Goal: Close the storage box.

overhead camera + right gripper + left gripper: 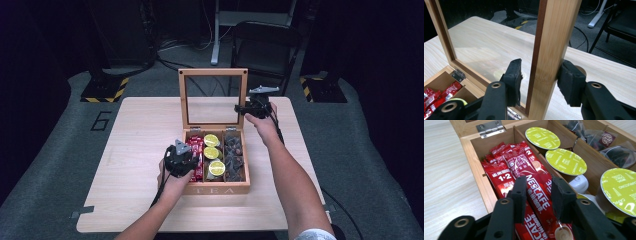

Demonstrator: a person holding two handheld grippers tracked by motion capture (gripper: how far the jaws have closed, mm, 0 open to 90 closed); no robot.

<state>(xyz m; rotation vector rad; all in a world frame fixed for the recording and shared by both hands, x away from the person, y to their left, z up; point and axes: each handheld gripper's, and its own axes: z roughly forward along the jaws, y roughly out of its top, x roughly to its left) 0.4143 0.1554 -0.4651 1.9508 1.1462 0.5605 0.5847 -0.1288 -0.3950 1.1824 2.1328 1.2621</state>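
Two grippers at one wooden tea box (218, 189): nearest, the left gripper (537, 192), jaws apart, straddling a red coffee sachet (537, 195) in the left compartment, its long axis running away between them; farther, the right gripper (539, 81) clamped on the upright glass lid's side rail (549, 57).

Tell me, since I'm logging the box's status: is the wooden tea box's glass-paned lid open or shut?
Open. The glass-paned wooden lid stands upright behind the wooden tea box, its right frame between the right tool's jaws; the compartments lie exposed.
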